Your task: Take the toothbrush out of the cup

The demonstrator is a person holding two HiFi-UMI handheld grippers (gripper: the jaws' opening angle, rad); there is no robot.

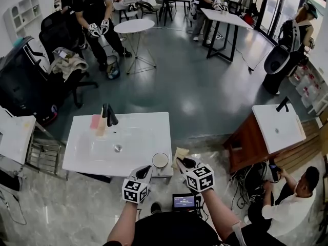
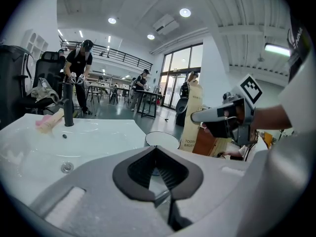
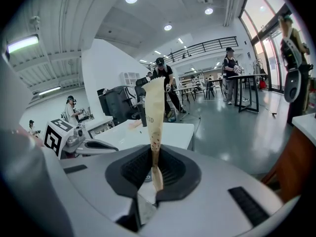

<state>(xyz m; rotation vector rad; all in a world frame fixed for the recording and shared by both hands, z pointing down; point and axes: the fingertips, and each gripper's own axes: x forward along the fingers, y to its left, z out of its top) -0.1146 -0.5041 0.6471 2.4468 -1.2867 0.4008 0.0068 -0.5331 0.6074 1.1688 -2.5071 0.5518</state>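
Observation:
A white cup (image 1: 160,160) stands at the front right corner of the white sink counter (image 1: 148,124). My right gripper (image 1: 183,163) hovers just right of the cup, shut on a tan paper-wrapped toothbrush (image 3: 153,112) held upright. That toothbrush (image 2: 191,117) stands beside the cup (image 2: 163,138), outside its rim, in the left gripper view. My left gripper (image 1: 146,170) points at the cup's near side. Its fingertips (image 2: 156,149) meet just short of the cup, and nothing shows between them. The cup's inside is hidden.
A black faucet (image 1: 108,116) and a pink item (image 1: 96,122) stand at the counter's back; the drain (image 1: 118,148) is mid-basin. A wooden cabinet with a second basin (image 1: 277,129) stands to the right, where a person (image 1: 289,206) crouches. Other people work at far tables.

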